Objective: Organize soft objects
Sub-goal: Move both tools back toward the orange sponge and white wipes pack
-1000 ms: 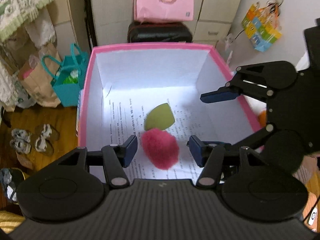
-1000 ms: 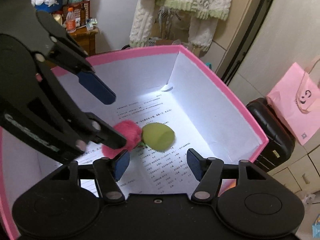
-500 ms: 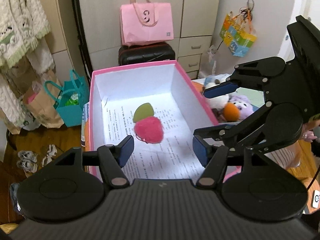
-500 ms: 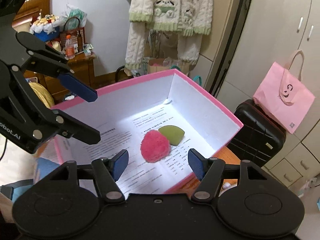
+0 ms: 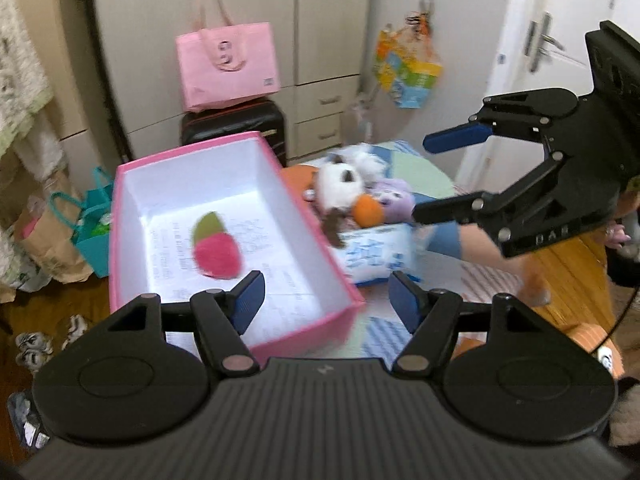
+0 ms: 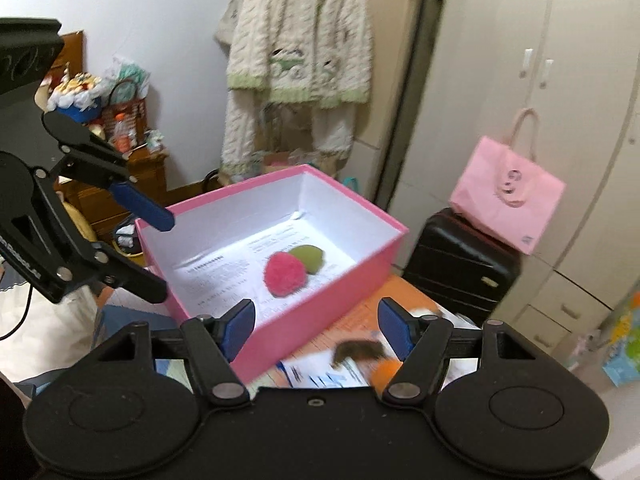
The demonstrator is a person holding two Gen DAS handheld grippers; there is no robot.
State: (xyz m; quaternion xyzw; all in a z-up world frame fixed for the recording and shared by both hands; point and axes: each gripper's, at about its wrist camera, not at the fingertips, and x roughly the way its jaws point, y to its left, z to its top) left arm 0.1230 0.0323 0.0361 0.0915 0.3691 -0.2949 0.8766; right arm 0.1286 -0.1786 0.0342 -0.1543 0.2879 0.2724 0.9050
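Observation:
A pink box (image 5: 308,330) with white inner walls holds a fuzzy pink soft toy (image 5: 218,256) and a green one (image 5: 208,224), touching each other on printed paper. My left gripper (image 5: 326,300) hangs over the box's near right corner, its jaws opening with nothing between them. My right gripper (image 5: 438,176) hovers over a pile of plush toys: a white and brown dog (image 5: 340,184), an orange ball (image 5: 368,208) and a purple plush (image 5: 394,198). In the right wrist view the right gripper (image 6: 316,326) is opening and empty, beside the box (image 6: 320,312).
A blue and white tissue pack (image 5: 372,256) lies by the plush pile on the wooden table (image 5: 560,264). Behind the box stand a black suitcase (image 5: 236,128) and a pink tote bag (image 5: 228,64). A teal bag (image 5: 94,232) sits on the floor at left.
Both grippers have drawn back and up out of the box, and their jaws stand wider. The pink and green toys stay on the box floor. The plush pile has come into view.

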